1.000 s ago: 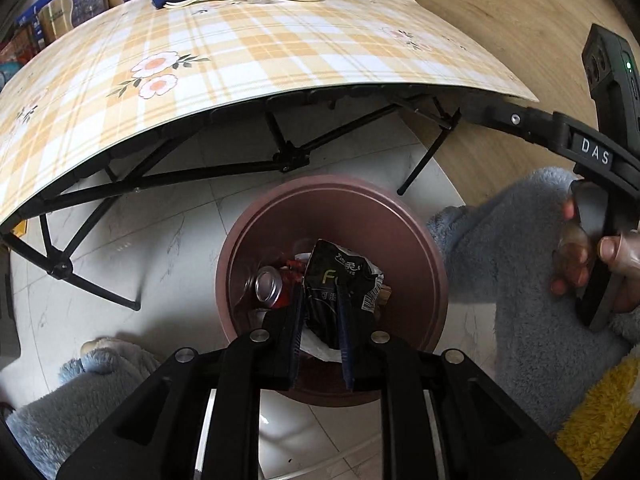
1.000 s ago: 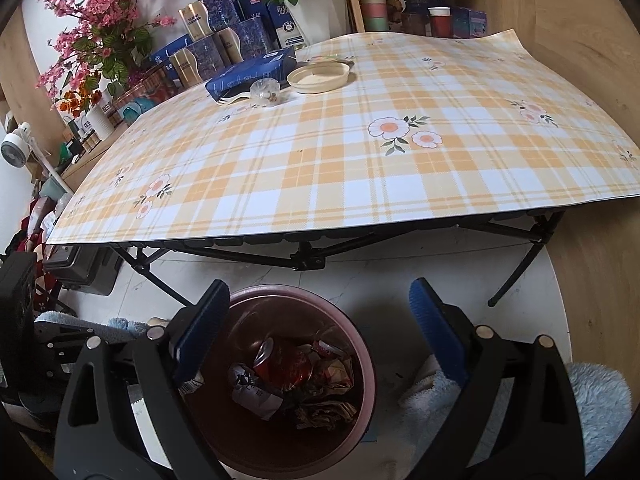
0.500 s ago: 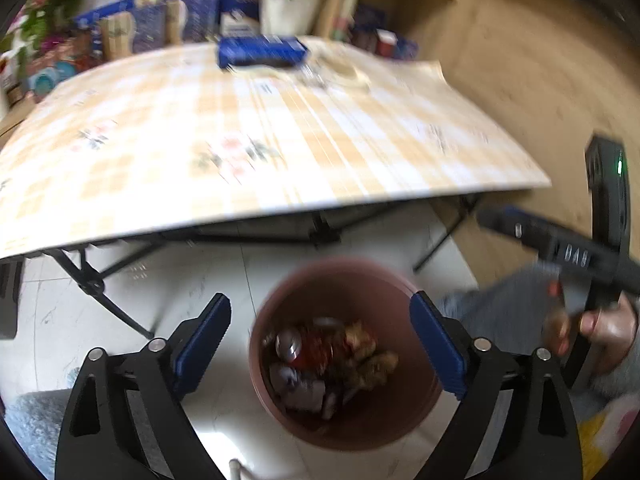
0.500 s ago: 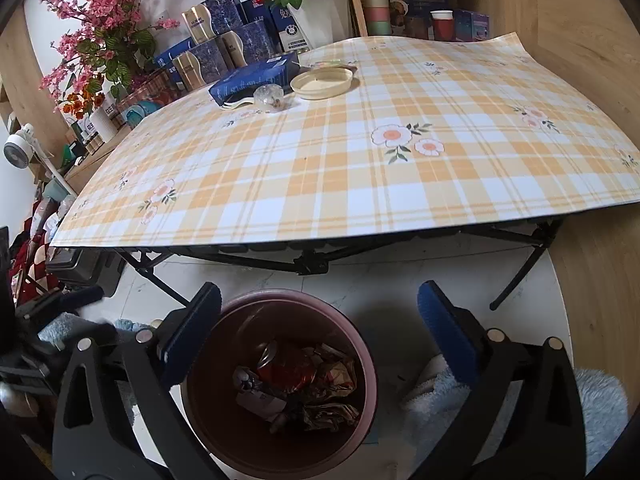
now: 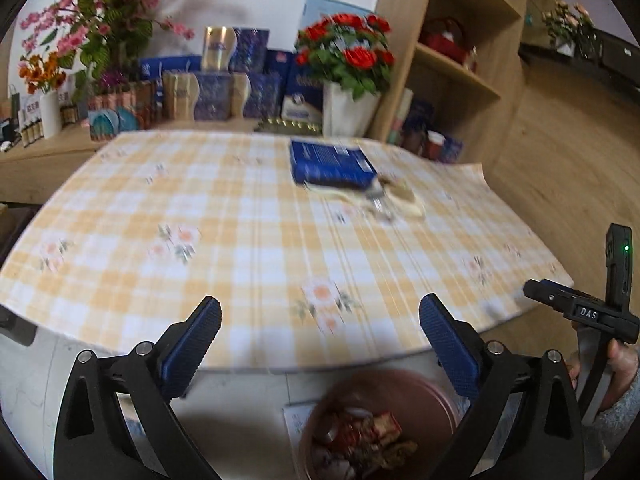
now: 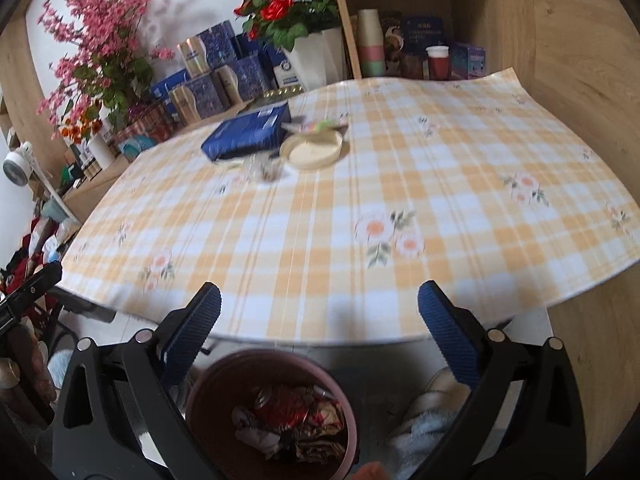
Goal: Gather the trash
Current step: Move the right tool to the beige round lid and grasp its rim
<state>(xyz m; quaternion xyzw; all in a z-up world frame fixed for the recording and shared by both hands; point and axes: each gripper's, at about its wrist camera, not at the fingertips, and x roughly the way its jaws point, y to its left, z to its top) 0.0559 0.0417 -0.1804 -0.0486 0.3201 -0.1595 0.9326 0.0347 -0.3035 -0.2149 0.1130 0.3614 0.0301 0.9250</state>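
A maroon trash bin stands on the floor under the table's near edge, with crumpled wrappers and a red can inside. The right wrist view shows the same bin and its trash. My left gripper hangs above the bin, its jaws opening wide with nothing between them. My right gripper is open and empty, also above the bin. On the plaid table lie a clear crumpled wrapper, a cream dish and a blue box.
The plaid tablecloth fills the middle of both views. Flower pots, blue boxes and wooden shelves line the far side. A fuzzy slipper sits on the floor right of the bin. A hand holds the other tool at the right.
My left gripper let go of the dark wrapper into the bin, opened wide, rose and tilted up toward the table. My right gripper rose a little and stayed open.
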